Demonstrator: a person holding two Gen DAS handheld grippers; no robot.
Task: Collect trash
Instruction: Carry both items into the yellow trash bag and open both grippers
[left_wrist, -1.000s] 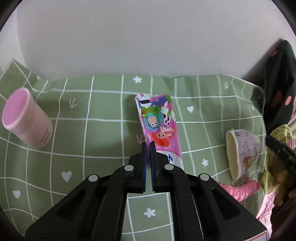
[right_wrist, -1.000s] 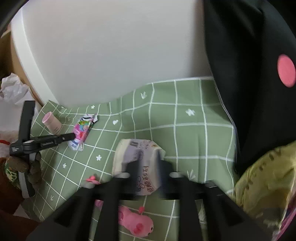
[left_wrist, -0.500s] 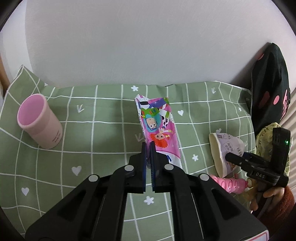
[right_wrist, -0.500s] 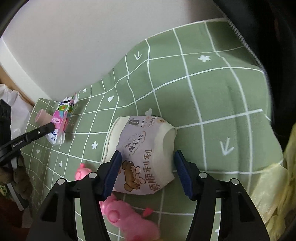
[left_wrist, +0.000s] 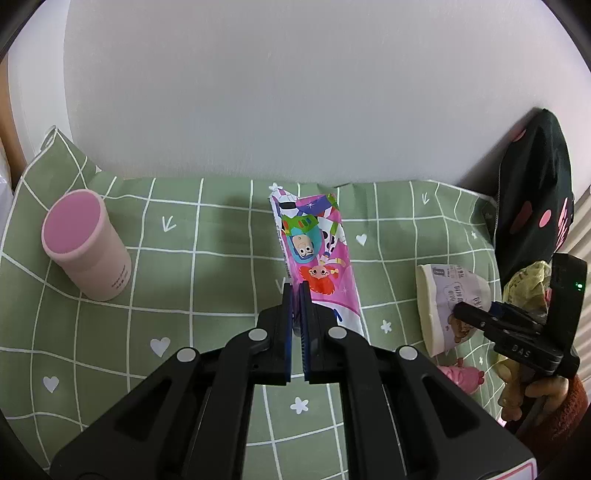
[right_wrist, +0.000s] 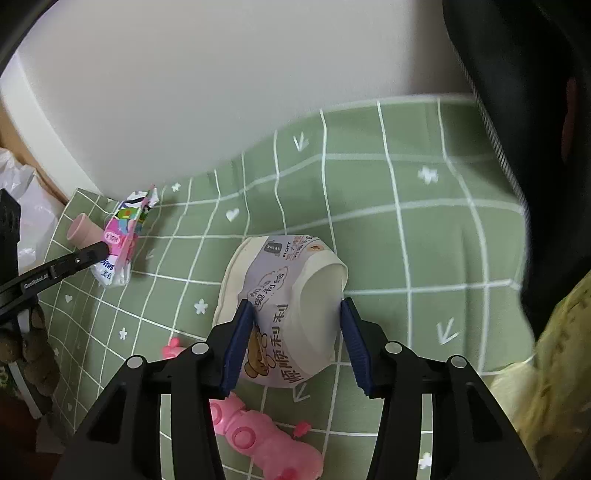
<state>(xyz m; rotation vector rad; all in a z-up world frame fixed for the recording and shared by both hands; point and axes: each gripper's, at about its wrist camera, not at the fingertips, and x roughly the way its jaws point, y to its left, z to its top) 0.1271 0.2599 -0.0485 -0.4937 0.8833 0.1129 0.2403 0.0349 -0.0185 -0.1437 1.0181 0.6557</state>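
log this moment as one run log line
left gripper: shut on wrapper | right gripper: closing around cup, pads not both pressing | cup: on its side on cloth

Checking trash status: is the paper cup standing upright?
No, the cup lies on its side on the green cloth.

"HOLA" on pink wrapper (right_wrist: 123, 236)

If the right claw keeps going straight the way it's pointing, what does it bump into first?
Most likely the paper cup lying on its side. It already sits between the two fingers of the right claw, which has just been closing around it. Past the cup is only the green checked cloth.
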